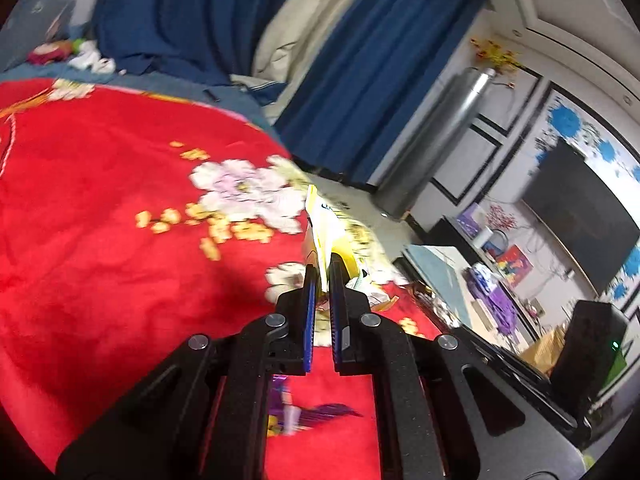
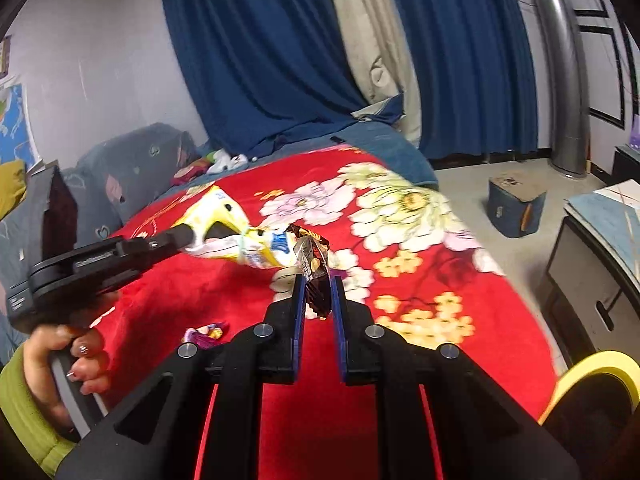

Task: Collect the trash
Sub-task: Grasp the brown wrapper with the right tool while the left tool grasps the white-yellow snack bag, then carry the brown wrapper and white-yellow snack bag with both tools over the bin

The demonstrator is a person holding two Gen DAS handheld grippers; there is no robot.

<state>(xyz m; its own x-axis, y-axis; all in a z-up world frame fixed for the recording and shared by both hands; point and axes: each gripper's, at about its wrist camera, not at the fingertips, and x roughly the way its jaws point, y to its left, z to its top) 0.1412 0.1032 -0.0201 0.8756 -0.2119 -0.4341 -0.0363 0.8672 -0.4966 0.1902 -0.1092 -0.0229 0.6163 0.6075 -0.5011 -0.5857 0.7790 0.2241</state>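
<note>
Through my left wrist camera, my left gripper (image 1: 323, 276) is clamped on a crumpled yellow and white plastic snack bag (image 1: 325, 226), which stands up out of the closed jaws above the red floral fleece blanket (image 1: 100, 184) covering the bed. So that piece is off the bed and in my grip. Low in this view, under the gripper body, a small purple wrapper (image 1: 296, 412) lies on the blanket, blurred; I judge it is trash not yet collected.

Through my right wrist camera, my right gripper (image 2: 316, 292) is closed on a dark brown glossy snack wrapper (image 2: 314, 270), pinched between the blue pads and lifted clear of the blanket (image 2: 460, 320). To the left, my left gripper (image 2: 182, 236) shows from the side, held in my hand (image 2: 76, 354), with the yellow and white bag (image 2: 240, 240) hanging from its tip just beside the brown wrapper. The small purple wrapper (image 2: 206, 334) rests on the blanket just in front of my right gripper, untouched.

As I judge it, two pieces are picked up but neither is binned; no bin is clearly in view. The purple wrapper remains, and some small items near the pillow are too far off to identify.
</note>
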